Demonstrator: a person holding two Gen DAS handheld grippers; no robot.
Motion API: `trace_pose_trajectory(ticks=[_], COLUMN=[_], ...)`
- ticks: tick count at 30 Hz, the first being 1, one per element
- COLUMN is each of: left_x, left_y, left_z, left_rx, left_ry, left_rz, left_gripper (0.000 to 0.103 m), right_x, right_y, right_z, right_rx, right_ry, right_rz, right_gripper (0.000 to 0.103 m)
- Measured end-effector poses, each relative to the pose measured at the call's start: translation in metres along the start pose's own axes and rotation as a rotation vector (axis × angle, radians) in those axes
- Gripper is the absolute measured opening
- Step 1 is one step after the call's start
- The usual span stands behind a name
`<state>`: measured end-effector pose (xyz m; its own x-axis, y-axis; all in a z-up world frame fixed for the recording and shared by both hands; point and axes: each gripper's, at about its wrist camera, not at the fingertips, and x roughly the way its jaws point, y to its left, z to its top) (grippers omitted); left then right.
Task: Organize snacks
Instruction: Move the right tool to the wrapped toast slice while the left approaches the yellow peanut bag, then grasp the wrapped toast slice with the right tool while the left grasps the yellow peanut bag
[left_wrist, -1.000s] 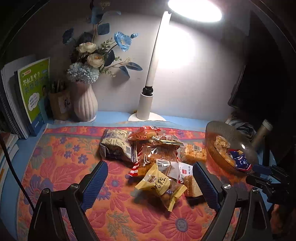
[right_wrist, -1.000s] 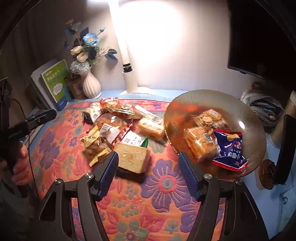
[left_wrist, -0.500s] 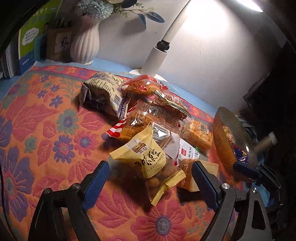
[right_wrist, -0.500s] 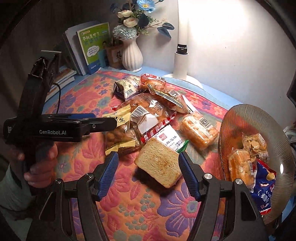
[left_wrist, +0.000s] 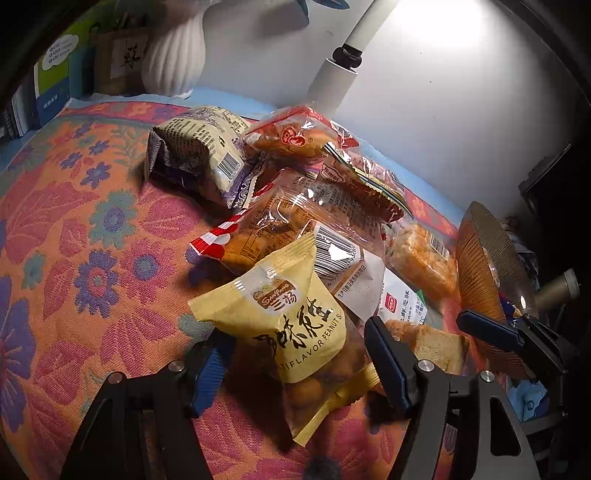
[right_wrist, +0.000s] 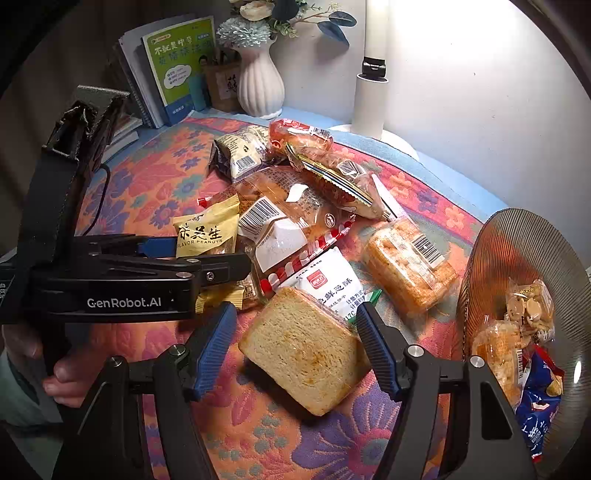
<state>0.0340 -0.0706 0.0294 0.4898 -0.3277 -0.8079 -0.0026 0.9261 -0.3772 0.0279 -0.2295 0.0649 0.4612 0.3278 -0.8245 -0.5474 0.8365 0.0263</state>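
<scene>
Left gripper (left_wrist: 297, 360): angled down over the near end of the snack pile; its jaws have just been closing, with the yellow peanut packet (left_wrist: 291, 325) between the blue pads; the right pad looks to be against the packet's edge, but the left one is half hidden behind the wrapper, so whether they are pinching it I cannot tell
Right gripper (right_wrist: 295, 347): jaws spread about halfway, one on each side of the toast packet (right_wrist: 306, 350); the right pad sits just beside the wrapper's corner, the left pad stands clear of it
Hand (right_wrist: 48, 365): at the left edge of the right wrist view, wrapped around the left gripper's handle
Snack pile: loose packets heaped on the flowered cloth (right_wrist: 155, 184); a grey-and-purple packet (left_wrist: 201, 155) at the far left, a red-printed bun (left_wrist: 295, 136) behind it, a clear bread bag with a red-and-white striped end (left_wrist: 273, 229) in the middle, an orange cracker pack (right_wrist: 410, 269) nearest the bowl
Bowl (right_wrist: 517, 240): ribbed amber glass, at the right of the cloth; holds a blue packet (right_wrist: 535, 406) and two clear packs of biscuits
Back of the desk: white ribbed vase (right_wrist: 260, 86) with blue and cream flowers, green-covered book (right_wrist: 177, 62) leaning beside it, white lamp post (right_wrist: 371, 96)
</scene>
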Motion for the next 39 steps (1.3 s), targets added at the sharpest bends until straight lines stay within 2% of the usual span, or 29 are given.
trace_pose_trajectory(ticks=[3,7,13,15,17,24,28,30,31,32,39], left_x=[0.001,-0.006,-0.017,-0.021,-0.025,-0.036,-0.036,-0.03,-0.028,-0.027,-0.038], left_y=[0.001,0.006,0.027,0.032,0.035,0.039,0.04,0.039,0.038,0.038,0.03], left_z=[-0.002,-0.003,-0.006,-0.009,-0.011,-0.014,-0.017,-0.017,-0.018,-0.018,-0.022], left_rx=[0.008,0.041,0.078,0.101,0.123,0.143,0.117,0.11,0.109,0.107,0.144], left_ry=[0.001,-0.006,0.016,0.027,0.033,0.024,0.019,0.031,0.036,0.032,-0.011], left_rz=[-0.01,0.019,0.039,0.041,0.043,0.024,0.033,0.039,0.039,0.037,0.047], left_gripper=[0.061,0.058,0.057,0.055,0.046,0.046,0.055,0.055,0.056,0.056,0.041], right_x=[0.008,0.012,0.004,0.001,0.0,0.013,0.024,0.025,0.023,0.02,0.006], right_y=[-0.001,-0.002,-0.003,0.001,0.007,0.029,0.03,0.03,0.03,0.03,0.036], right_z=[0.0,-0.004,-0.019,-0.027,-0.035,-0.052,-0.055,-0.055,-0.056,-0.057,-0.074], right_rx=[0.004,0.021,0.083,0.102,0.103,0.056,0.07,0.081,0.087,0.093,0.117], right_ry=[0.03,0.066,0.113,0.127,0.134,0.132,0.124,0.115,0.108,0.104,0.075], right_rz=[-0.007,-0.016,0.043,0.076,0.084,-0.058,-0.104,-0.116,-0.118,-0.114,-0.128], right_gripper=[0.067,0.067,0.069,0.069,0.069,0.069,0.067,0.062,0.054,0.054,0.054])
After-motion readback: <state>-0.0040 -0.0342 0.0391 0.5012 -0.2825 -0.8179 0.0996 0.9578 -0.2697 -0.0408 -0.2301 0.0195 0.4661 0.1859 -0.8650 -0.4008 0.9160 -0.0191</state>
